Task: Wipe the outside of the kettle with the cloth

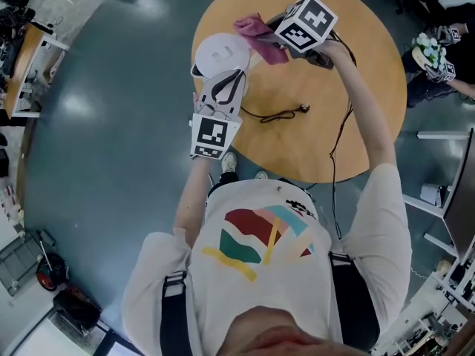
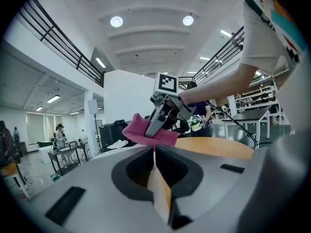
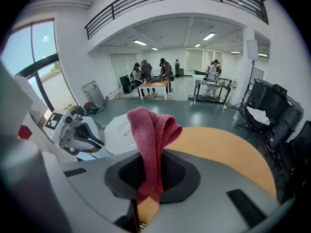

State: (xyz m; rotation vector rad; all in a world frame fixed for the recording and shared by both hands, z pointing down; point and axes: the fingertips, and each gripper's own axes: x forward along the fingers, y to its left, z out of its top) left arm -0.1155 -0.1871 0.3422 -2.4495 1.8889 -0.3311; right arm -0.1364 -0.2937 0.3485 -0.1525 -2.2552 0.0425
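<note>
Head view shows a person standing over a round wooden table (image 1: 356, 102), with the white kettle (image 1: 221, 53) near the table's left edge. The right gripper (image 1: 277, 44) is clenched on the pink cloth (image 1: 260, 37). The cloth hangs out of its jaws just beside the kettle and may not be touching it yet. The left gripper (image 1: 225, 82) sits at the kettle's near side with its jaws squeezed together. Its own view shows nothing thick between them, so it is hard to tell if it pinches a thin part of the kettle. A thin black cord (image 1: 283, 113) lies on the table nearby. The wiping looks like it is only about to start. To do it well, the right gripper should lay the loose fold of cloth flat on the kettle's side. Then it should rub round in slow strokes, pressing softly so the kettle does not slide or tip. The left gripper should hold the kettle steady. The grip on the cloth must be tight, or the cloth may slip out while rubbing.
</note>
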